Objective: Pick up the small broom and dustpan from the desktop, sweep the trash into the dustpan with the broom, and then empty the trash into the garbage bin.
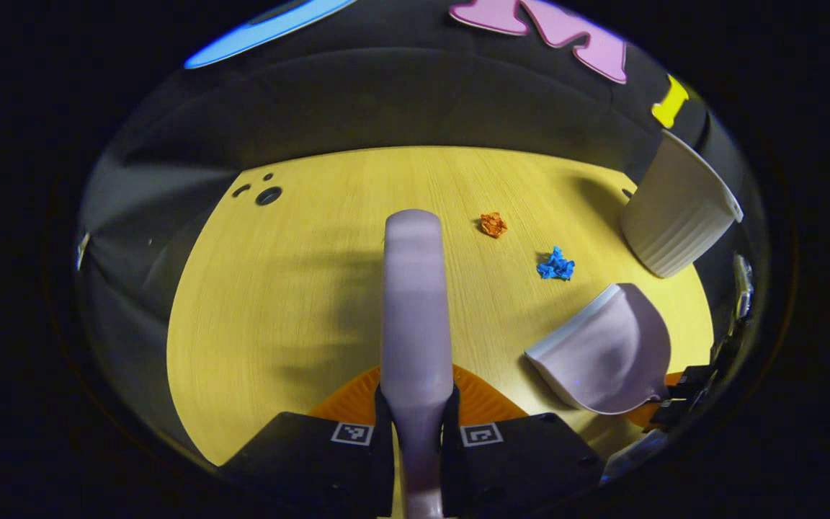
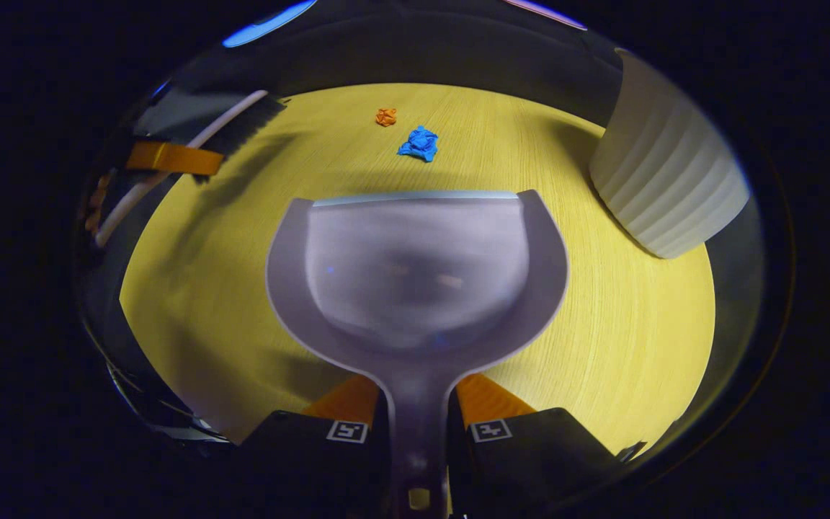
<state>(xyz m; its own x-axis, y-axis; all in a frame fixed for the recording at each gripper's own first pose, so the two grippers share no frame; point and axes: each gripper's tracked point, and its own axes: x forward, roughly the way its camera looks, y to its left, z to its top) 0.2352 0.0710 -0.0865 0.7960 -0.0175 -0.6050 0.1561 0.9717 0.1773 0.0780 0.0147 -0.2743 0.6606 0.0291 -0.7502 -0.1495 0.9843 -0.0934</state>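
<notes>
In the left gripper view, the left gripper (image 1: 417,422) is clamped on the small broom (image 1: 415,303), whose pale back runs forward over the yellow desktop (image 1: 278,288). Further right lie an orange paper scrap (image 1: 493,225) and a blue paper scrap (image 1: 555,264), apart from each other, then the dustpan (image 1: 606,357) with nothing in its scoop, and the white ribbed garbage bin (image 1: 674,216) at the desk's far right; its inside cannot be seen. In the right gripper view, the right gripper (image 2: 415,425) grips the dustpan's handle, the scoop's lip pointing toward the blue scrap.
</notes>
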